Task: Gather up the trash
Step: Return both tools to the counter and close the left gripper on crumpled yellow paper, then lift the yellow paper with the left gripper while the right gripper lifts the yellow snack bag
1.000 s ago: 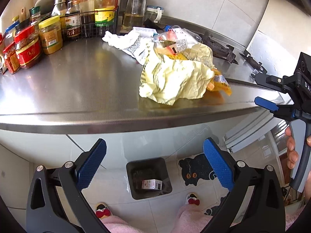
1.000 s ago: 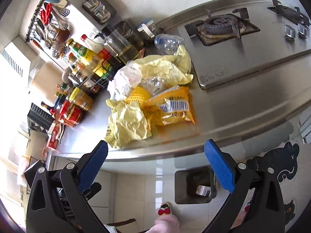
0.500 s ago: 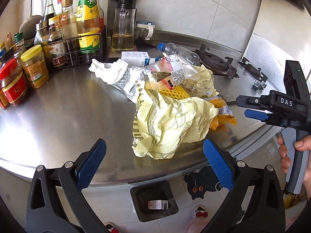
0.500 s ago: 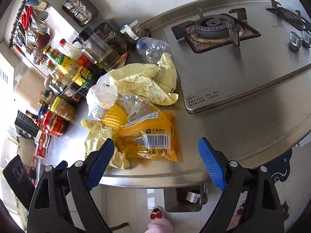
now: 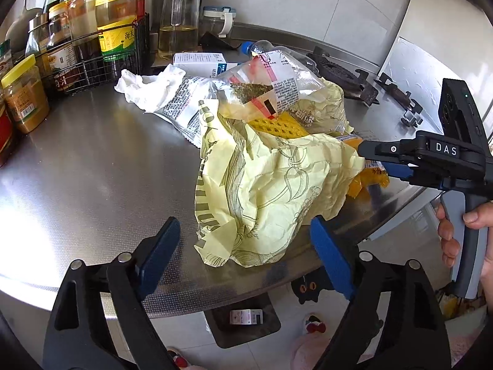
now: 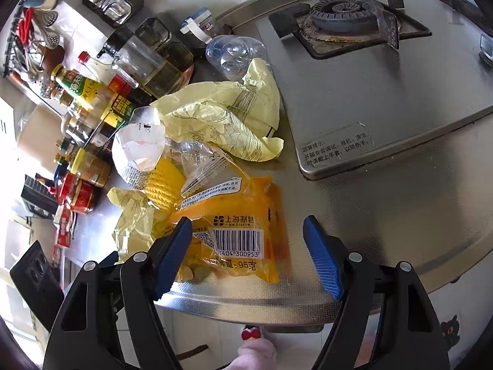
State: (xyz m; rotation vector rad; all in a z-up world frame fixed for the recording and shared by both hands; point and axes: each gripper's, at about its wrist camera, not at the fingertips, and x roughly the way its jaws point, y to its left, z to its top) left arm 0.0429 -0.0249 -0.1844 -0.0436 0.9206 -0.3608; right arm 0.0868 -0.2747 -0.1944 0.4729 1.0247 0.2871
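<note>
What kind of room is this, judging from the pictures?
Most likely a home kitchen: a gas burner is set into the steel counter, and sauce bottles stand in a wire rack by the tiled wall.

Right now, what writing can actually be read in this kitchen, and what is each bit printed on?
"DAS": right gripper.
"上海制皂": orange soap wrapper.
"1404 300953" under its barcode, then "95克": same wrapper.
"海天": green-labelled sauce bottle.
"温馨提示" opens the stove sticker; the rest is too small to read surely.
Clear snack bag, white packet, jar labels: print too small or blurred.
</note>
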